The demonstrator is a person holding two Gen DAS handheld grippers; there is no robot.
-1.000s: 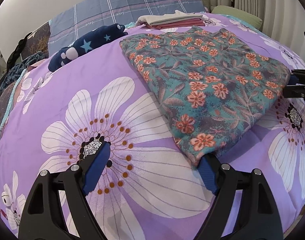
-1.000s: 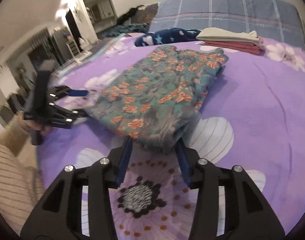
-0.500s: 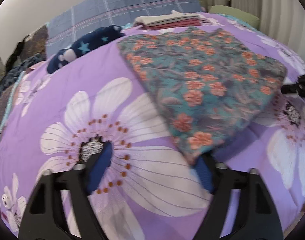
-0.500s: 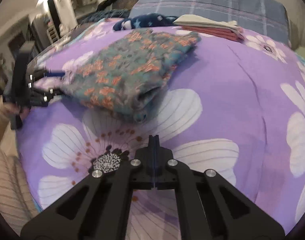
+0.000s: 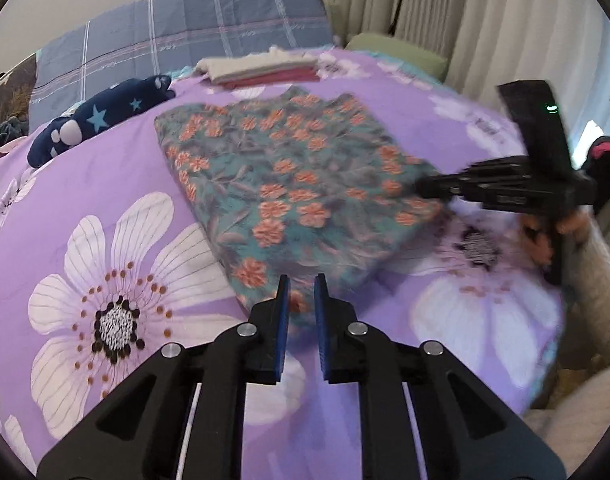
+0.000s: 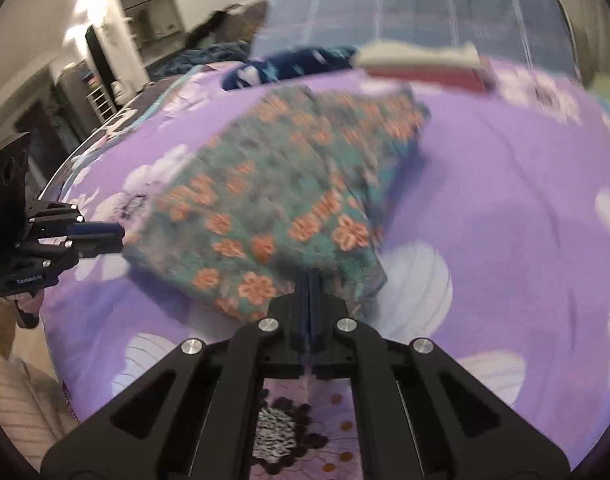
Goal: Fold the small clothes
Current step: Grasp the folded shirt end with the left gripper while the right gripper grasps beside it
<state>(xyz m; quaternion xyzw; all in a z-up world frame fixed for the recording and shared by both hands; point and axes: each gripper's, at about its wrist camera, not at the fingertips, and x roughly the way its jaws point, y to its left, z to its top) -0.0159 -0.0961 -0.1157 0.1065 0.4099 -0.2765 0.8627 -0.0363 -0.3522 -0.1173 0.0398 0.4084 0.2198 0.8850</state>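
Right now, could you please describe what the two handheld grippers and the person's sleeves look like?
Both grippers are matte black angular frames with triangular cut-outs, silver round bolt heads and blue pads on the fingers. The left gripper shows a thin white cable along its frame. The right gripper carries a black upright block with a small green light and small white lettering on its side. The sleeve is cream ribbed knit.

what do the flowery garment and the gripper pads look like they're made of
Flowery garment: soft, matte woven or knit cloth, probably; it folds thick and sags at the edges. Left gripper pads: blue, ribbed, dull, likely rubber or soft plastic on black plastic arms.
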